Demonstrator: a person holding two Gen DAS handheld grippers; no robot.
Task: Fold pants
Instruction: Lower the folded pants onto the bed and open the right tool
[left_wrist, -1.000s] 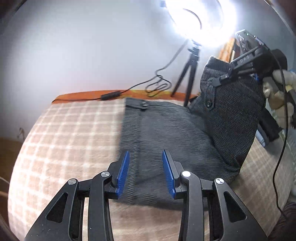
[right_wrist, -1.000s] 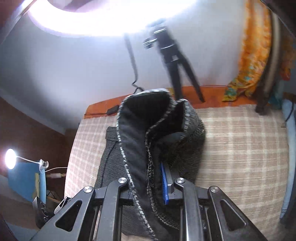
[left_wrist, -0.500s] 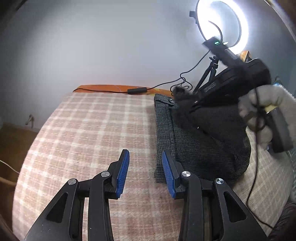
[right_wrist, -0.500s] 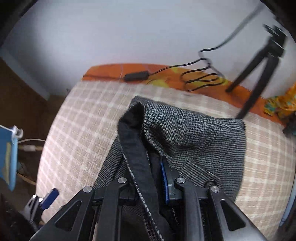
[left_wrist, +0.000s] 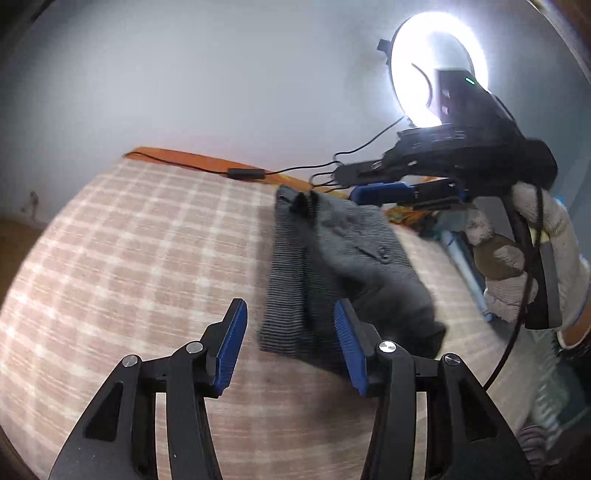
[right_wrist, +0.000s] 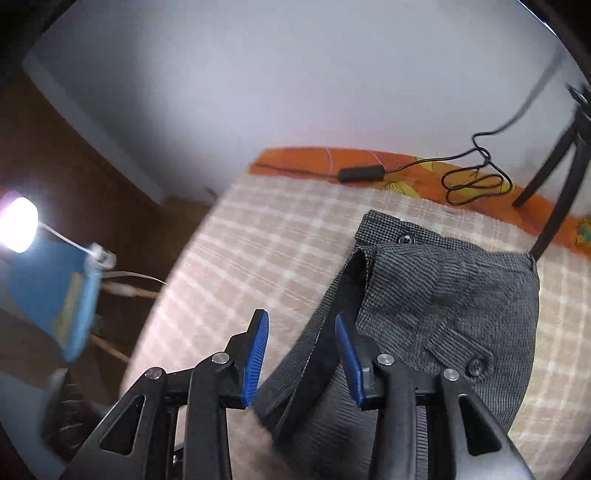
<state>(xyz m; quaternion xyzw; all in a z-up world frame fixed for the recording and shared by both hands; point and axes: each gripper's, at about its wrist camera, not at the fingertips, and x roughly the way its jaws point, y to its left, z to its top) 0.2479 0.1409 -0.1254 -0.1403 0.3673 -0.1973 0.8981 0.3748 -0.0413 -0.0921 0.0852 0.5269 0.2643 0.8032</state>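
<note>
The grey houndstooth pants (left_wrist: 332, 266) lie folded in a compact stack on the plaid bed cover (left_wrist: 129, 258). My left gripper (left_wrist: 290, 343) is open and empty, just in front of the stack's near left corner. My right gripper (right_wrist: 299, 354) is open above the pants (right_wrist: 443, 302); the dark waistband edge runs between its blue pads without being pinched. In the left wrist view the right gripper (left_wrist: 384, 184) hovers open over the far end of the stack, held by a gloved hand (left_wrist: 532, 258).
A ring light (left_wrist: 439, 66) on a tripod (right_wrist: 561, 162) stands behind the bed with a black cable (right_wrist: 472, 181) on an orange strip. A lamp (right_wrist: 18, 225) and blue board sit off the bed's left side. Clutter lies off the right edge.
My right gripper has opened and let go of the pants, which dropped onto the stack. It lifted away. My left gripper stayed open and shifted slightly.
</note>
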